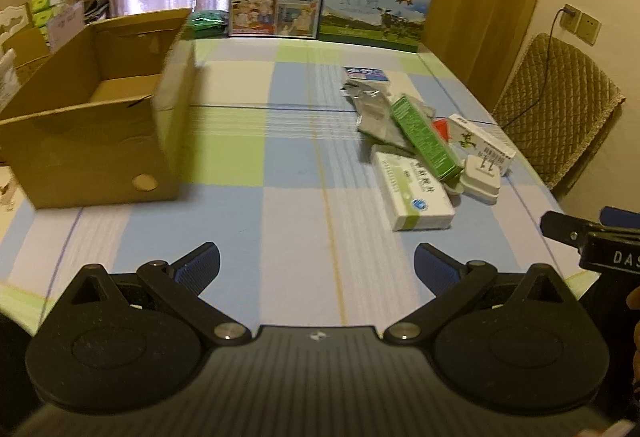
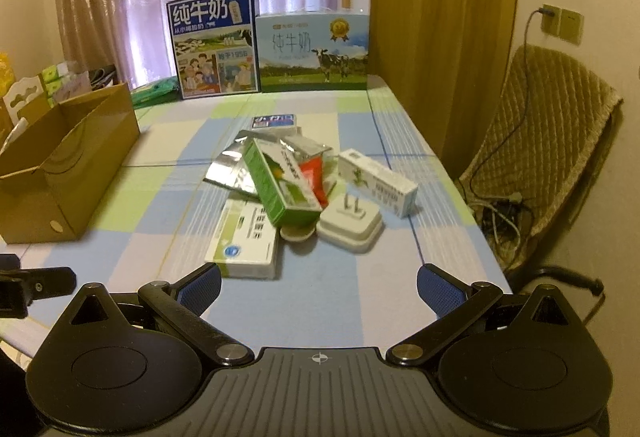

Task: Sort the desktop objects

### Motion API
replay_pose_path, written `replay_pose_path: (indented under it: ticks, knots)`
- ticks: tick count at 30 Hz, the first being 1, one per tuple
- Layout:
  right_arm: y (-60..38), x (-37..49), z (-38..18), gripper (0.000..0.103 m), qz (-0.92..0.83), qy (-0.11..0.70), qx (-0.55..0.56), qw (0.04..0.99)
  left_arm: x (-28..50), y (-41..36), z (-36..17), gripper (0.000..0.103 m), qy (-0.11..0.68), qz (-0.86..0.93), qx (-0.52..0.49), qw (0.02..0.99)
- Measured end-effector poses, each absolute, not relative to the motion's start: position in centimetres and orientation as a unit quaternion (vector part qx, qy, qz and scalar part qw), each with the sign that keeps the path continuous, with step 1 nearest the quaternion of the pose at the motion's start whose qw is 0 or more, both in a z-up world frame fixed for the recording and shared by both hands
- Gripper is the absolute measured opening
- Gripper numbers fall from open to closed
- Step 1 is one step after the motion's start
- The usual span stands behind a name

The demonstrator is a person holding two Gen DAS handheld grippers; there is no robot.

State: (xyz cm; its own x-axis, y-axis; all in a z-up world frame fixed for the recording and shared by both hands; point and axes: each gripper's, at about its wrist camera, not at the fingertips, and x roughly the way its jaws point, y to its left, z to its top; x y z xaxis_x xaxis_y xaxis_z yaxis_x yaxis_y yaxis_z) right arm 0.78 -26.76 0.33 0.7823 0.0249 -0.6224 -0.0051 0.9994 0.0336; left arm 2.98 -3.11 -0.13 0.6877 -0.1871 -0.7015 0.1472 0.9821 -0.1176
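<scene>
Table (image 2: 360,269) with checked blue, green and white cloth, filling both views. Open cardboard box (image 1: 92,141) at the left edge, flaps up, nothing visible inside. Two milk cartons upright at the far edge: tall blue one (image 2: 214,45) on the left, touching the wider pale one with a cow picture (image 2: 314,53) on the right. Quilted chair (image 2: 560,141) beyond the right edge, a cable trailing over it. Heap of small objects toward the right edge, well apart from the cardboard box: white-and-green medicine box (image 2: 246,241) nearest the near edge; green carton (image 2: 278,181) lying tilted across the heap, its near end resting over the medicine box; silver foil pouches (image 2: 230,167) beneath the green carton; white box with green leaf print (image 2: 378,181) on the right of the heap; white plug adapter (image 2: 350,223), prongs up, just beside the green carton; small blue packet (image 2: 274,122) at the far end of the heap. Left hand-held gripper (image 1: 316,269) above the near edge, fingers spread wide, nothing between them. Right hand-held gripper (image 2: 318,283) likewise spread wide and unladen, facing the heap.
</scene>
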Motion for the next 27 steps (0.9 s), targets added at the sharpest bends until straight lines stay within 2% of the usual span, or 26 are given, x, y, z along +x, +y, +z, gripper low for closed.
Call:
replay_pose_path:
  ticks: [13,27]
  knots:
    - [-30.7,7.4,-1.3,0.101,0.013,0.358,0.010,0.934,8.3,-9.7,-2.7,0.102,0.392,-0.153,-0.004,0.907]
    - [-34.3,12.2,-5.3,0.101,-0.038,0.379,0.068,0.922,14.9,-15.3,-8.1,0.101,0.394,-0.195,0.029,0.898]
